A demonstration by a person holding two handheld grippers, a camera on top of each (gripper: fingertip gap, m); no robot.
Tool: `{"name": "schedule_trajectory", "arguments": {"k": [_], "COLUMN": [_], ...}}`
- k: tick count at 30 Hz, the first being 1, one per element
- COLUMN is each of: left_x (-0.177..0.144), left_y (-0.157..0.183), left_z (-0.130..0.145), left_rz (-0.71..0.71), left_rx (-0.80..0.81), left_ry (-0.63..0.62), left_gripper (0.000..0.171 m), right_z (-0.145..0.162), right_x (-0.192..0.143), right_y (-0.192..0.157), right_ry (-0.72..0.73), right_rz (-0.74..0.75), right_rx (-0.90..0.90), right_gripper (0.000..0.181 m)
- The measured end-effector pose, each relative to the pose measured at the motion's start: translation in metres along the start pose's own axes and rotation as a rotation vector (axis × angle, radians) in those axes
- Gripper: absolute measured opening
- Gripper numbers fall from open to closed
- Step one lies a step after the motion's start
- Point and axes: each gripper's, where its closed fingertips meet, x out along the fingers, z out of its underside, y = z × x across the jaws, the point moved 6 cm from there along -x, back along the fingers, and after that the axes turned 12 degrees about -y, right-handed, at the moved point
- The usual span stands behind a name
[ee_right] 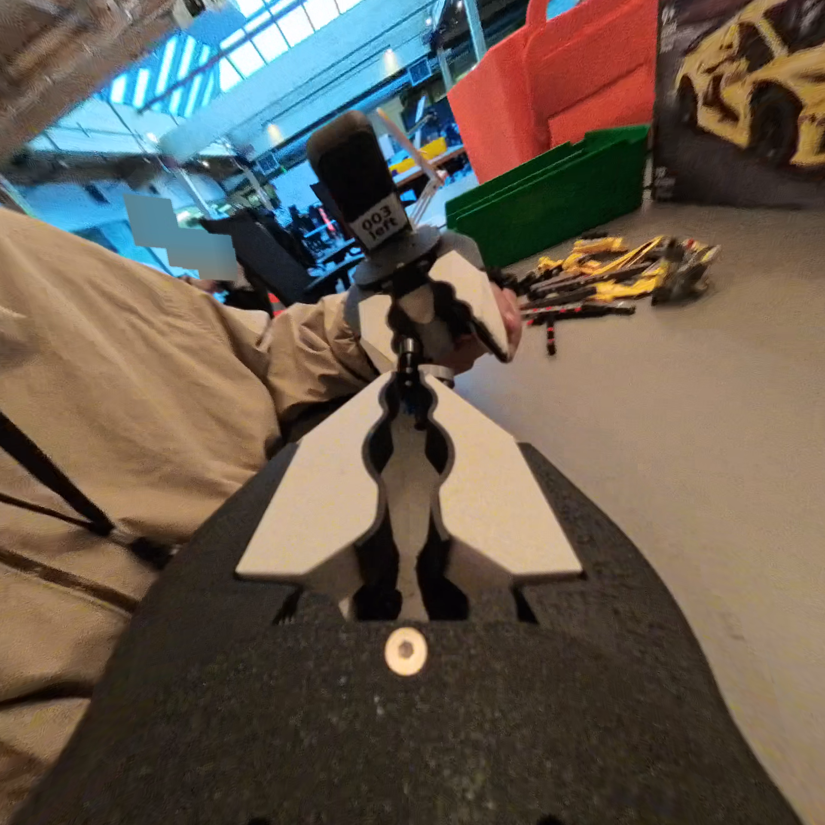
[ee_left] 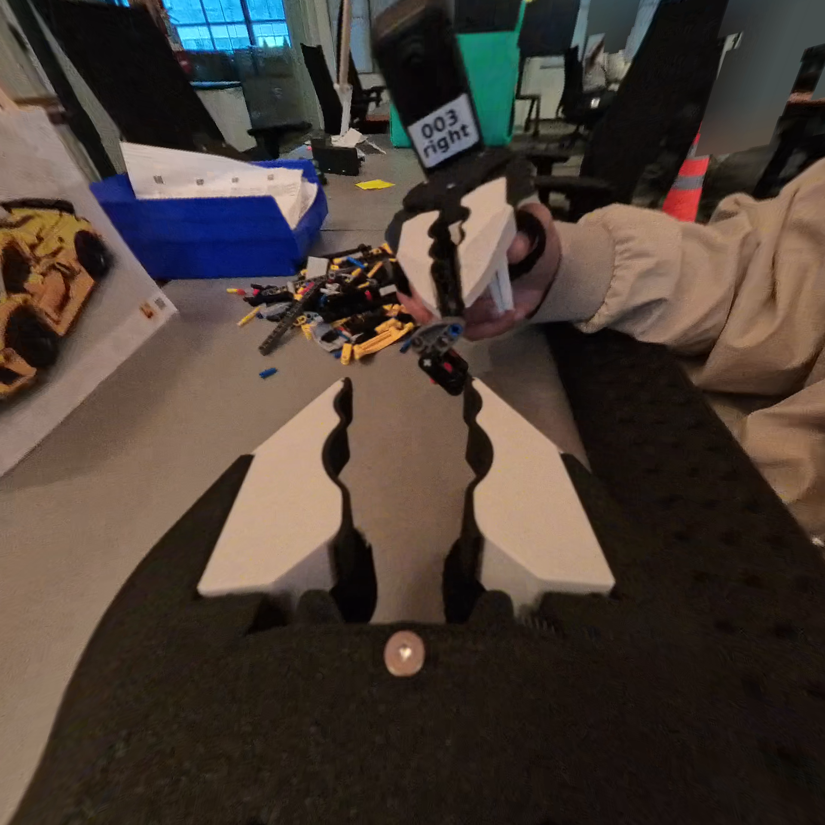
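My right gripper [ee_right: 409, 377] is shut on a small grey and black brick assembly [ee_right: 407, 357] with blue and red pins, held above the table. In the left wrist view the right gripper [ee_left: 446, 312] points down at me, and the assembly [ee_left: 439, 352] hangs from its tips. My left gripper [ee_left: 408, 384] is open and empty. Its right fingertip [ee_left: 475, 388] is right beside the black lower end of the assembly; I cannot tell if they touch. The left gripper [ee_right: 428, 330] also shows straight ahead in the right wrist view.
A pile of loose yellow, black and grey bricks [ee_left: 339, 308] lies on the grey table [ee_left: 156, 446], also in the right wrist view [ee_right: 616, 277]. A blue bin with papers [ee_left: 201, 232], a box picturing a yellow car [ee_left: 44, 290] and a green bin [ee_right: 549, 210] stand around. A tan sleeve [ee_left: 669, 277] crosses the right.
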Motion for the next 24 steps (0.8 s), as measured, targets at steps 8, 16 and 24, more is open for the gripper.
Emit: {"name": "schedule_trajectory", "arguments": {"k": [8, 16, 24], "left_x": [0.008, 0.014, 0.01], "left_y": [0.029, 0.031, 0.026], "left_z": [-0.006, -0.002, -0.017], "left_rz": [0.069, 0.056, -0.026], "left_rx": [0.124, 0.152, 0.173], "left_ry": [-0.031, -0.052, 0.024], "left_gripper": [0.039, 0.02, 0.014], "right_z": [0.016, 0.021, 0.009], "right_x": [0.005, 0.012, 0.005], "right_y": [0.011, 0.007, 0.007], "right_ry": [-0.065, -0.111, -0.009], "right_rz": [-0.34, -0.358, -0.394], "right_rx": [0.449, 0.453, 0.456], "right_gripper": [0.005, 0.005, 0.005]}}
